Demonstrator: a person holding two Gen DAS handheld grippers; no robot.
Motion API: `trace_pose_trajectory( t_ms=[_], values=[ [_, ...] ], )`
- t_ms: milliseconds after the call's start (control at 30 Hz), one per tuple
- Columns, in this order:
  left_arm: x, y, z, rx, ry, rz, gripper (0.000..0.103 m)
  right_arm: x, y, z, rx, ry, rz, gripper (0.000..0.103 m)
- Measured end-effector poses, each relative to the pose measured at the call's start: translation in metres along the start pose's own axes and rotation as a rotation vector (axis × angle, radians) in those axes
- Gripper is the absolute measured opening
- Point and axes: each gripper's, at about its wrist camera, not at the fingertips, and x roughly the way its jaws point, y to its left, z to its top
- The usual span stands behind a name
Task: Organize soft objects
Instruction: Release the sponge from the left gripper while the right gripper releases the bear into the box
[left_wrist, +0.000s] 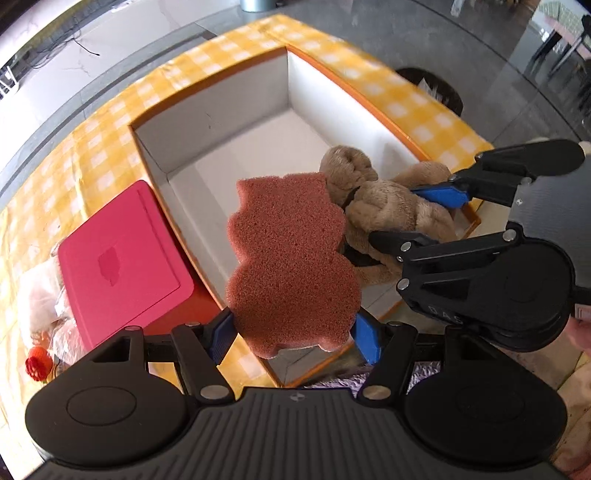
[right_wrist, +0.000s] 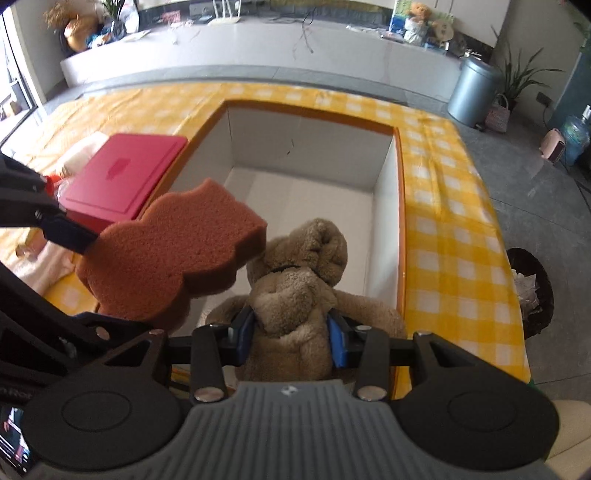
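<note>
Your left gripper (left_wrist: 293, 332) held the bear-shaped sponge (left_wrist: 291, 266) in wide-set jaws, above the box's (left_wrist: 221, 96) near end. Your right gripper (right_wrist: 291, 338) clamped the plush bear (right_wrist: 295, 288) — "DAS" embossed on its housing.

Pink lid (left_wrist: 123, 258), grey bin (right_wrist: 474, 90)

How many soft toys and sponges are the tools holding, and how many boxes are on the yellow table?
Sponges: 1, the brown sponge in the left tool.
Soft toys: 1, the tan plush toy in the right tool.
Boxes: 2, the big white box and the pink box.
Total: 4
</note>
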Motion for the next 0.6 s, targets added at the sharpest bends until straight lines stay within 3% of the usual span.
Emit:
trace_pose_trajectory(
  t_ms=[167, 333, 600],
  values=[
    [0.013, -0.002, 0.002, 0.034, 0.032, -0.001, 0.078, 0.017, -0.006, 0.001, -0.02, 0.058, 0.046, 0.041],
    [0.027, -0.006, 0.003, 0.06, 0.053, -0.01, 0.083, 0.028, -0.006, 0.001, -0.038, 0.087, 0.037, 0.044],
    [0.022, -0.003, 0.0, 0.049, 0.028, -0.025, 0.085, 0.03, -0.005, 0.002, -0.031, 0.105, 0.026, 0.053]
  ],
)
